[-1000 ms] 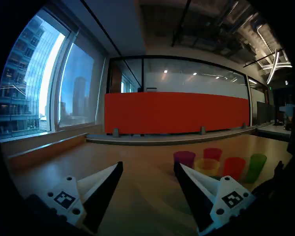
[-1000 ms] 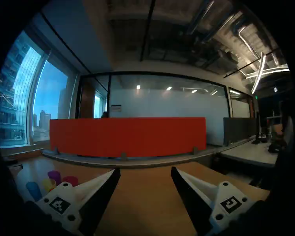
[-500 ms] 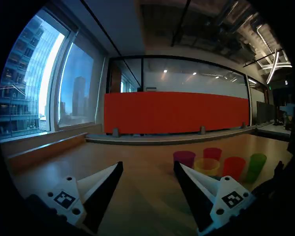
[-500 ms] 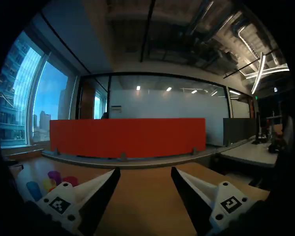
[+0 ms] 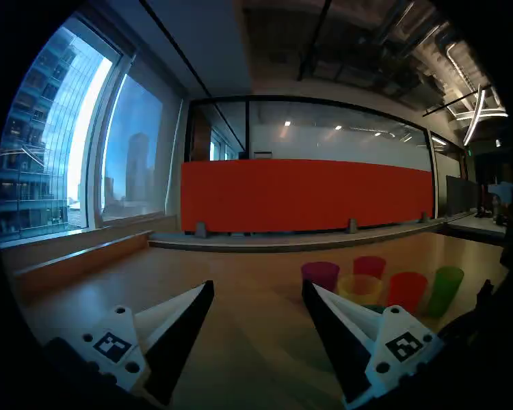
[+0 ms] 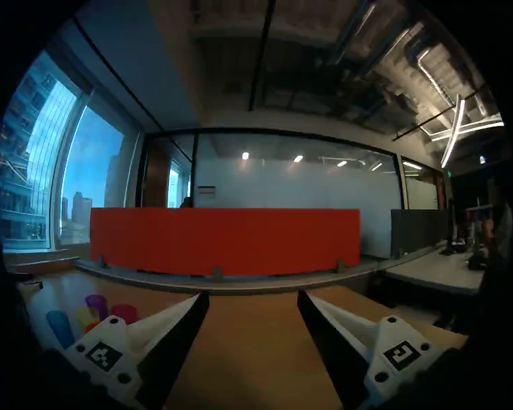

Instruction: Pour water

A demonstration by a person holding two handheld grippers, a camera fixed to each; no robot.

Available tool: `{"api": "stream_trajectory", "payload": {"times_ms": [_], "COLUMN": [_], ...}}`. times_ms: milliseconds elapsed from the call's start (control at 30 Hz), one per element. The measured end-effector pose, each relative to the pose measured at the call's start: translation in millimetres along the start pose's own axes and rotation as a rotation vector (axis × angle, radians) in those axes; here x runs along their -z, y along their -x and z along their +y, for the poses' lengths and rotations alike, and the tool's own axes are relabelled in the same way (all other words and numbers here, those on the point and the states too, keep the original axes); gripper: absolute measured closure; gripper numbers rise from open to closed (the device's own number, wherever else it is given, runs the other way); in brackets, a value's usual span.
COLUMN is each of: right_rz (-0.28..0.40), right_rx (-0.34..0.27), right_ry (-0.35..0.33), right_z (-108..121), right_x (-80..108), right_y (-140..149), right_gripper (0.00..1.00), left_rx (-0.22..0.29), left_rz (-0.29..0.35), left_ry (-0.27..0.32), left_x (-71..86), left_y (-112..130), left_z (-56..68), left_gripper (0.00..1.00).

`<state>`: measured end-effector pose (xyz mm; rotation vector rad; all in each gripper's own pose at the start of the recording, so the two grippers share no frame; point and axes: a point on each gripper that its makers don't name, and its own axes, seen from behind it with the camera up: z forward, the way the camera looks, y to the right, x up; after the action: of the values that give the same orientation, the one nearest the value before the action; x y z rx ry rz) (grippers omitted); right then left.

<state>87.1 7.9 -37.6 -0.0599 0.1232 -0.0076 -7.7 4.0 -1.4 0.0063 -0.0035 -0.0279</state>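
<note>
Several coloured plastic cups stand in a cluster on the wooden table: a purple cup [image 5: 320, 275], a yellow cup [image 5: 360, 289], a magenta cup [image 5: 369, 266], a red cup [image 5: 407, 290] and a green cup [image 5: 445, 290]. My left gripper [image 5: 256, 294] is open just in front of them, its right finger partly covering the purple and yellow cups. In the right gripper view the cups sit far left: a blue cup [image 6: 60, 326], a purple cup [image 6: 96, 305] and a magenta cup [image 6: 124, 313]. My right gripper [image 6: 253, 304] is open over bare table, holding nothing.
A long orange divider panel [image 5: 304, 195] runs along the table's far edge, with glass walls behind. Tall windows [image 5: 44, 164] line the left side. Another desk [image 6: 438, 270] with items stands to the right. Wooden tabletop [image 6: 253, 355] stretches ahead of the right gripper.
The right gripper view has tipped slightly upward, so the divider and cups sit a little lower. The left gripper has not moved. Both stay open.
</note>
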Motion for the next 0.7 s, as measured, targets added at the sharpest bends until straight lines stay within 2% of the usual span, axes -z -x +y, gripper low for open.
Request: {"api": "stream_trajectory", "payload": {"times_ms": [200,500,700], "right_rz": [0.006,-0.004,-0.006], "right_rx": [0.023,0.088,0.074], "right_ry": [-0.017,-0.049,-0.075], "right_z": [-1.1,-9.1,-16.6], "right_x": [-2.5,-12.7,-23.3], "right_y": [4.0,21.1,33.1], "right_gripper": [0.0,0.0,0.0], "left_rx": [0.0,0.0,-0.001], "left_rz": [0.0,0.0,0.0], "left_ry": [0.0,0.0,0.0], "left_x": [0.0,-0.1,0.0], "left_y": [0.1,0.4,0.2], "left_z": [-0.2,-0.2,-0.3], "left_gripper": [0.04,0.04,0.04]}}
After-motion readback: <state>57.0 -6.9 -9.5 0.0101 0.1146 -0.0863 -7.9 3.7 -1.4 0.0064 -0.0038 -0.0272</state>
